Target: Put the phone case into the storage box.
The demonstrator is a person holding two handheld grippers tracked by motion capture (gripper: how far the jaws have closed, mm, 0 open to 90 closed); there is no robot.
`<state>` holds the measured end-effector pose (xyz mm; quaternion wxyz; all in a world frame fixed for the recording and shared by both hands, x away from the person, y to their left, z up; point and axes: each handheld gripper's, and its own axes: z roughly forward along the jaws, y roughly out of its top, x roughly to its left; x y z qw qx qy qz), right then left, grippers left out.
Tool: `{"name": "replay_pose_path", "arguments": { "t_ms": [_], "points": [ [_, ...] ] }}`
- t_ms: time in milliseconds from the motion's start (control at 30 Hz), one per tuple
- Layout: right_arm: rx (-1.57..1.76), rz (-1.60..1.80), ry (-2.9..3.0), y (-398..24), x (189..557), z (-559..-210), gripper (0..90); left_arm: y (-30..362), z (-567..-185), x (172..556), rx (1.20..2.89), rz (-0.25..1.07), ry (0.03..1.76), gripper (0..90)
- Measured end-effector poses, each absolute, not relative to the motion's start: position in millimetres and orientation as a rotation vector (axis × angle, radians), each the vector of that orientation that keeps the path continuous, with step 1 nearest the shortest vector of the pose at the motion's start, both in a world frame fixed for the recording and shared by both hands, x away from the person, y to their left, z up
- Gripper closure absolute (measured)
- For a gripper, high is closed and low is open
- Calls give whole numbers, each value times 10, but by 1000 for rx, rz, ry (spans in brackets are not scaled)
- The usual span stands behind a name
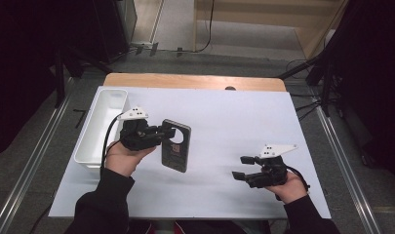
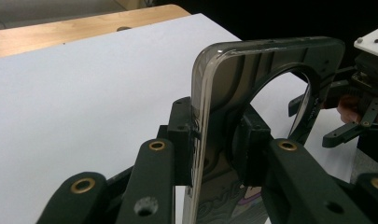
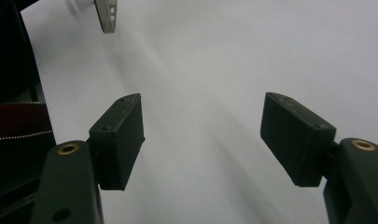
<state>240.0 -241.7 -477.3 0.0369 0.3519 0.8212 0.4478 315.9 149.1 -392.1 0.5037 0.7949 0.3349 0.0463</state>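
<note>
A dark phone (image 1: pixel 175 145) with a ring holder on its back is at the left middle of the white sheet (image 1: pixel 224 112). My left gripper (image 1: pixel 167 131) is shut on the phone's far end, one jaw on each face. In the left gripper view the phone (image 2: pixel 270 65) stands on edge between the pads, and the ring (image 2: pixel 302 100) shows on its back. I cannot tell whether its near end touches the sheet. My right gripper (image 1: pixel 241 167) is open at the right front, above bare sheet, with nothing between its fingers (image 3: pixel 119 137).
A long white tray (image 1: pixel 100 126) lies along the sheet's left edge, just behind my left hand. A wooden table strip (image 1: pixel 195 80) runs along the far side. The phone's corner (image 3: pixel 106 14) shows far off in the right gripper view.
</note>
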Motion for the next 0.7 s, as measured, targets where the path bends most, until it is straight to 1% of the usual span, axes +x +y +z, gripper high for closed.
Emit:
{"name": "replay_pose_path", "arguments": {
  "t_ms": [333, 700],
  "points": [
    [1098, 1367, 2502, -2501, 2317, -4807, 292, 1612, -3842, 3197, 1908, 141, 834, 715],
    [1099, 1370, 2499, -2533, 2301, -4816, 292, 1720, -3624, 3292, 1887, 185, 858, 714]
  ]
}}
